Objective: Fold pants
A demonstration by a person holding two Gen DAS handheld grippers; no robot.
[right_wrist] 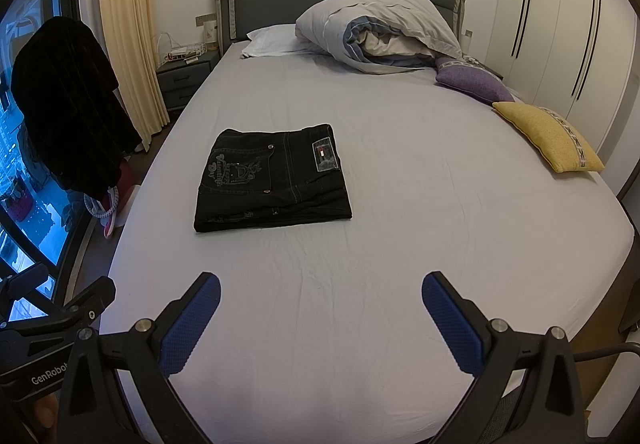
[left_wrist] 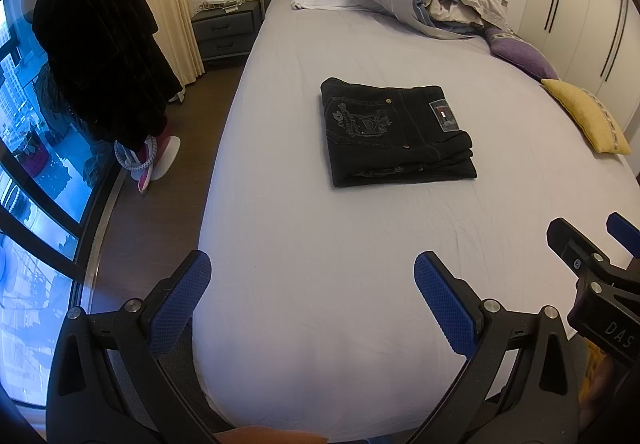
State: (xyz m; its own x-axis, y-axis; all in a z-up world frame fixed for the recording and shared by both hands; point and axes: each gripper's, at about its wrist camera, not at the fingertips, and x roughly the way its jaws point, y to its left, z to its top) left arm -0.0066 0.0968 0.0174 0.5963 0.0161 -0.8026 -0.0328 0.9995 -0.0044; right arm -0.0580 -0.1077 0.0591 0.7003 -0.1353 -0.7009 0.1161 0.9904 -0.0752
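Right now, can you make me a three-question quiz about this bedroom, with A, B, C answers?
1. Where are the black pants?
A. on the floor
B. on the bed sheet
C. on the nightstand

2. What colour is the cushion nearest the foot of the bed?
A. yellow
B. red
C. green

3. How are the pants?
A. spread flat
B. hanging
C. folded into a stack

Answers: 1 B, they lie mid-mattress. 2 A, it is yellow, beside a purple cushion. 3 C, layered edges show along the front; both grippers, left gripper and right gripper, are open and apart from them.
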